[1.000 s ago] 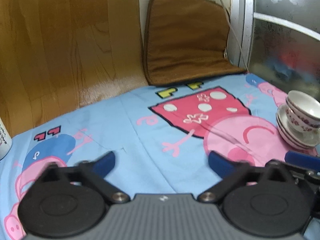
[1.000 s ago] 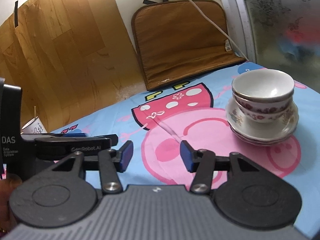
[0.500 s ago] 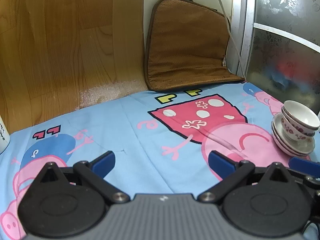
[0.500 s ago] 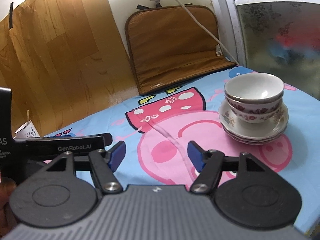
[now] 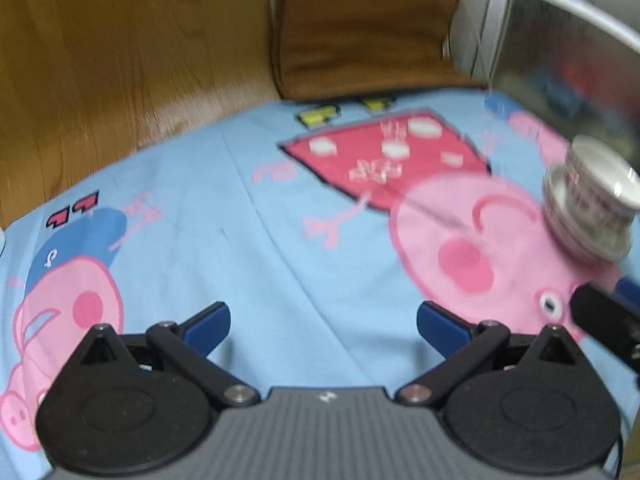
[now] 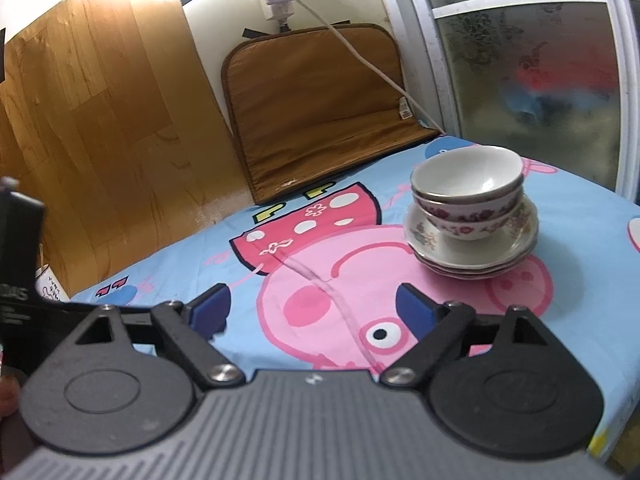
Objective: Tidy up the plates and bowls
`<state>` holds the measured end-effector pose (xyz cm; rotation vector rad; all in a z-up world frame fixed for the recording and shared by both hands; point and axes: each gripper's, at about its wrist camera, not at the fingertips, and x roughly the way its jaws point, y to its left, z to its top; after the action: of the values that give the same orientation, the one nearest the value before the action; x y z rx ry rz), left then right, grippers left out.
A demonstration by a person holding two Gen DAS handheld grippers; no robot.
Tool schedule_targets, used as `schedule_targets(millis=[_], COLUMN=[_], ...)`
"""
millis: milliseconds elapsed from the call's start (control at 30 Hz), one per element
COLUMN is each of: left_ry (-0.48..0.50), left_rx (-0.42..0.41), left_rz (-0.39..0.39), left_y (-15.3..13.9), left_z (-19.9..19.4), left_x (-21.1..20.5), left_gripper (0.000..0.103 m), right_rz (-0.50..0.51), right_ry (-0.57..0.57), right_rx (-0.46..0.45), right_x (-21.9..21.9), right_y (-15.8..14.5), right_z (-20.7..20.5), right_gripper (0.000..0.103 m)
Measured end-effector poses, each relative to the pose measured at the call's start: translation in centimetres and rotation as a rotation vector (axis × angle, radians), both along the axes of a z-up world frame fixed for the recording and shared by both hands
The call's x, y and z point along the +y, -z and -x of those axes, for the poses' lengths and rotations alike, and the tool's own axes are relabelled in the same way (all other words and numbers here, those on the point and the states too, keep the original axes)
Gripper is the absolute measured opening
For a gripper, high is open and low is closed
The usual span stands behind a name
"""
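Observation:
Two white floral bowls [image 6: 468,196] sit nested on a stack of floral plates [image 6: 516,248], to the right on the blue cartoon-print cloth [image 6: 580,216]. My right gripper [image 6: 312,308] hovers in front of the stack and to its left; its jaws are opening and hold nothing. The blurred left wrist view shows the same bowls [image 5: 596,184] and plates [image 5: 576,240] at the far right. My left gripper [image 5: 320,324] is open over bare cloth [image 5: 240,216], with nothing between its fingers. The right gripper's body pokes in at that view's right edge.
A brown cushion [image 6: 320,112] leans on the back wall under a socket and a white cable [image 6: 360,56]. Wood-pattern panelling [image 6: 100,120] covers the left wall, a frosted glass door [image 6: 532,80] stands on the right. A paper cup [image 6: 50,286] sits far left. The cloth's edge drops off near right.
The right gripper's jaws have spread wider and it has drawn back a little from the stack. The left wrist view tilted up and then back down, and is now blurred.

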<state>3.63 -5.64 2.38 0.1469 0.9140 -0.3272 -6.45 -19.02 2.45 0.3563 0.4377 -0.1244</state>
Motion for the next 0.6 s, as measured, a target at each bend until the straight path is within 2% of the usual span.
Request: schedule_targets(millis=[600], left_ry=[0.013], left_rx=[0.014], left_rz=[0.004], left_y=[0.0], left_z=[1.0], left_x=[-1.3], left_gripper=[0.103], right_rz=[-0.047], right_ry=[0.025], right_rx=[-0.009], right_x=[-1.7], right_y=[0.3], right_z=[1.0], right_gripper=[0.093])
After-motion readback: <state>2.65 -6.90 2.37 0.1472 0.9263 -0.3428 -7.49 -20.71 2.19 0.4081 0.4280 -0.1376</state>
